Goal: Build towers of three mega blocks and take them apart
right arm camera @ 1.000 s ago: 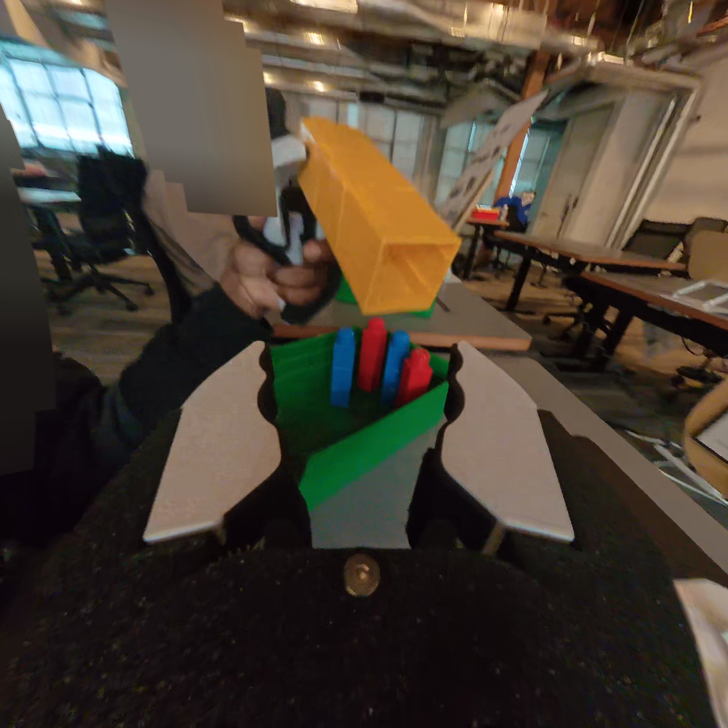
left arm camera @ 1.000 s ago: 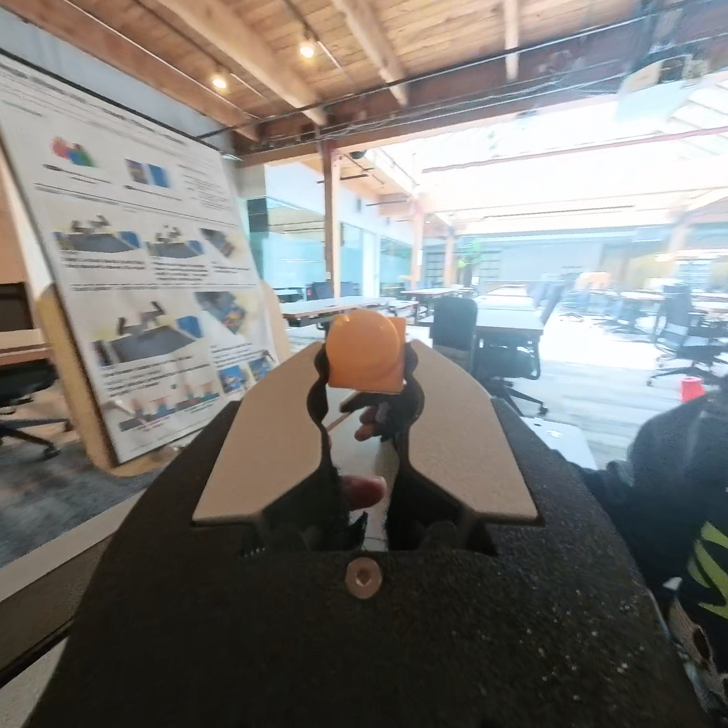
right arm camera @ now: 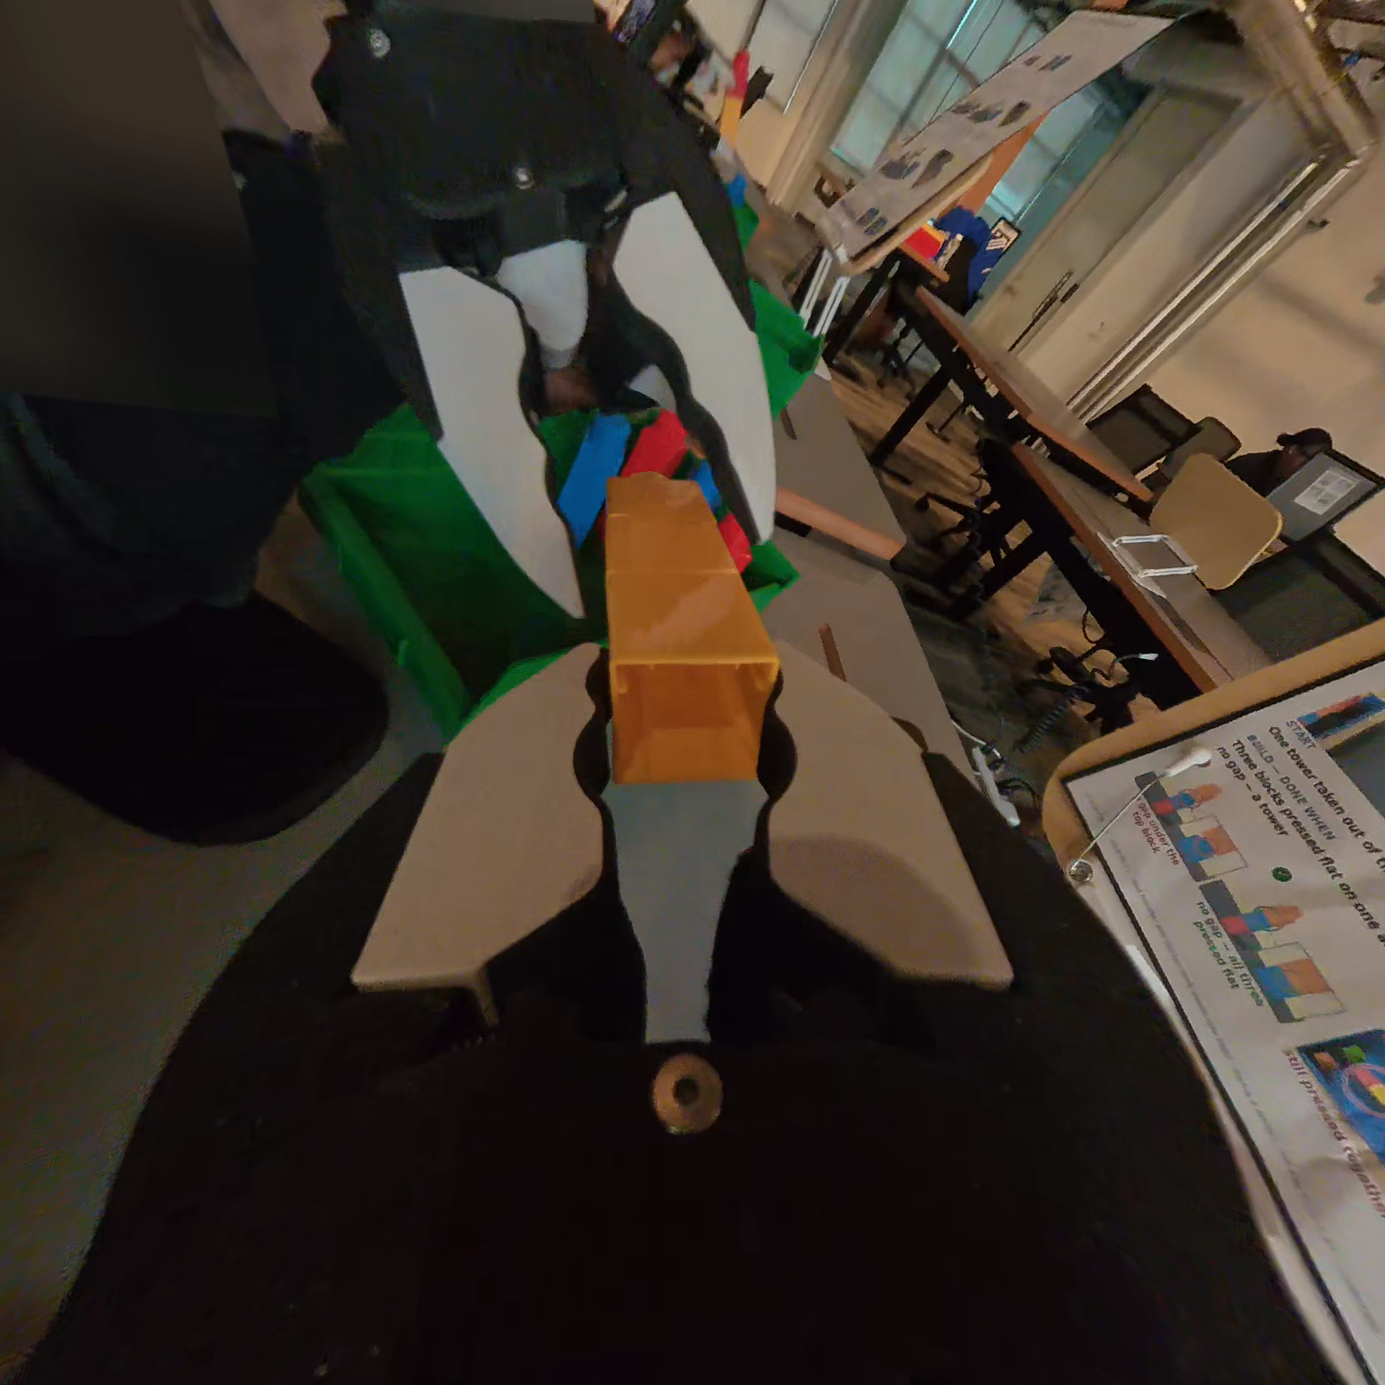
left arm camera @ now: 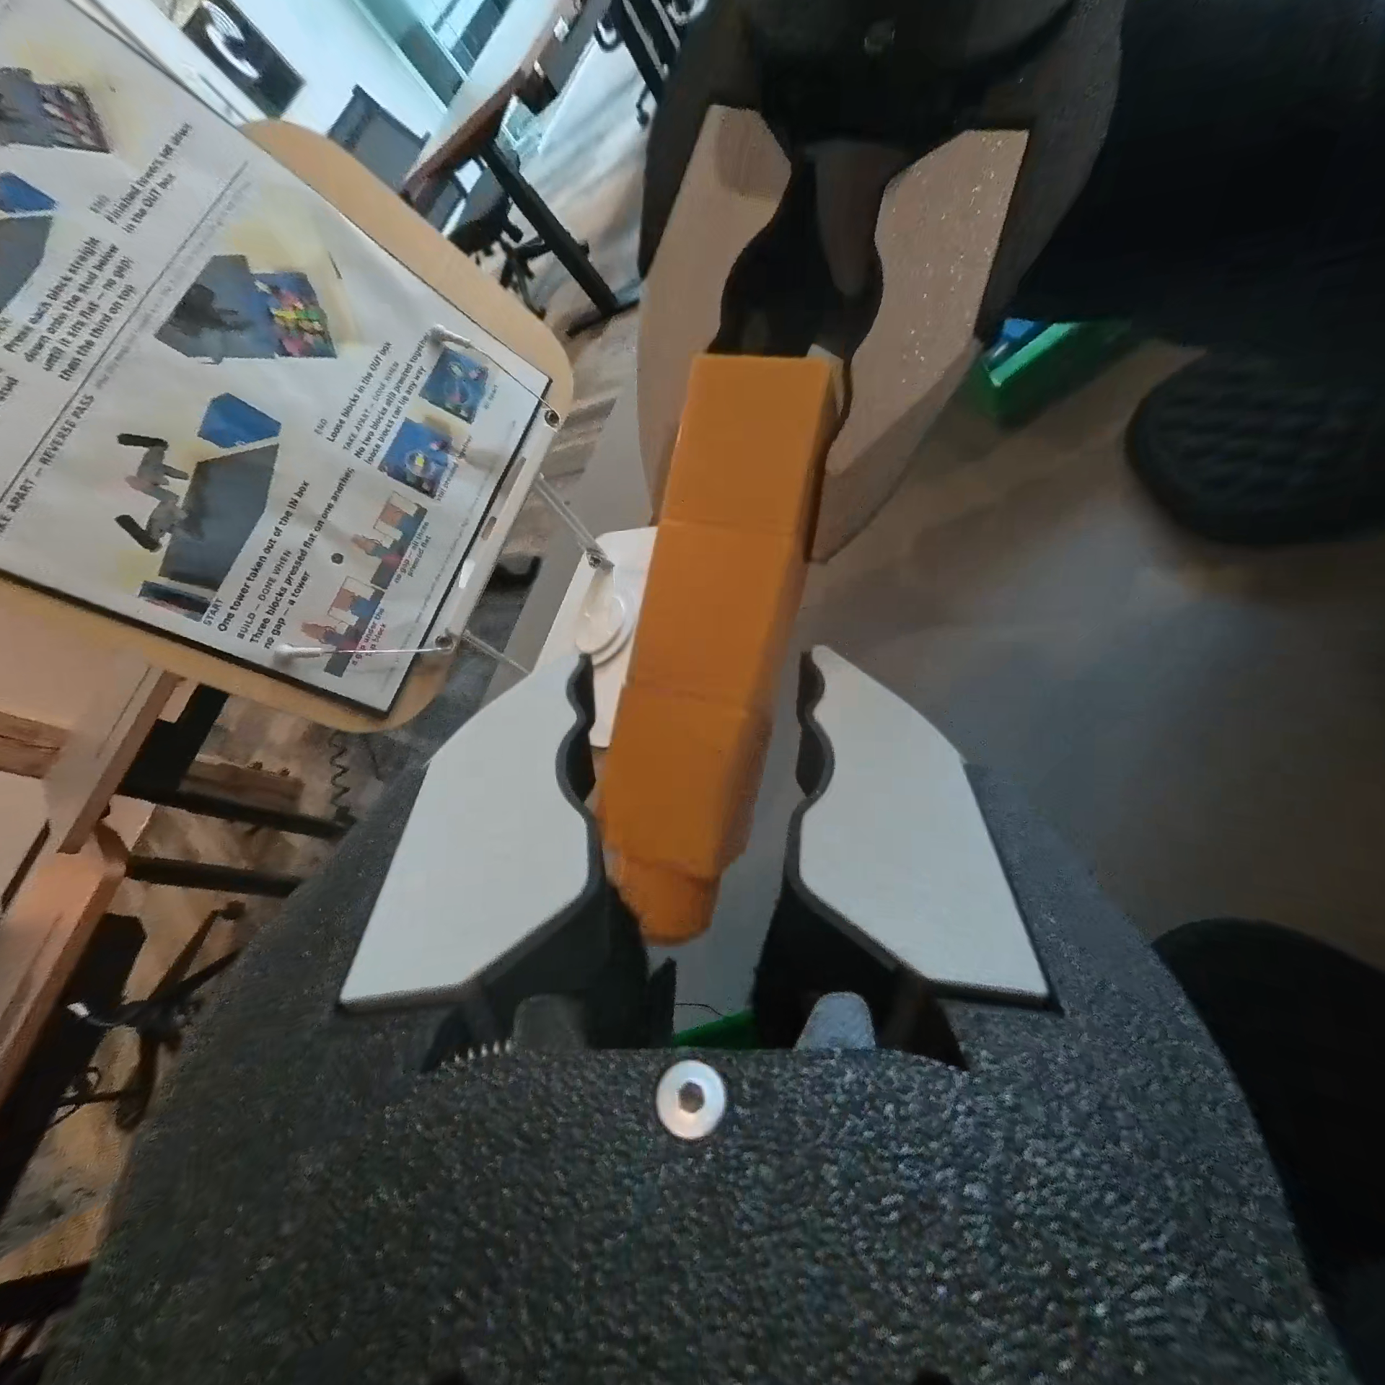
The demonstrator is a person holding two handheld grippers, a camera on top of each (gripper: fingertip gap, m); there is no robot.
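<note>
Right gripper point(right arm camera: 686, 719) clamped on orange block tower's point(right arm camera: 678, 599) hollow end, left gripper point(left arm camera: 693, 757) parted around its studded end, tower spanning lengthwise between them

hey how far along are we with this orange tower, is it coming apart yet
Done: the orange tower is out of the green bin. In hand: the right claw grips its open end, while the left claw sits around the studded end. Left: all three blocks look joined, so none is pulled off. Red and blue towers wait in the bin.

Block tower point(right arm camera: 678, 599) was orange; bin point(right arm camera: 420, 539) green, holding blue point(right arm camera: 592, 468) and red blocks point(right arm camera: 656, 450); gripper fingers point(right arm camera: 487, 832) pale grey on speckled black bodies.
</note>
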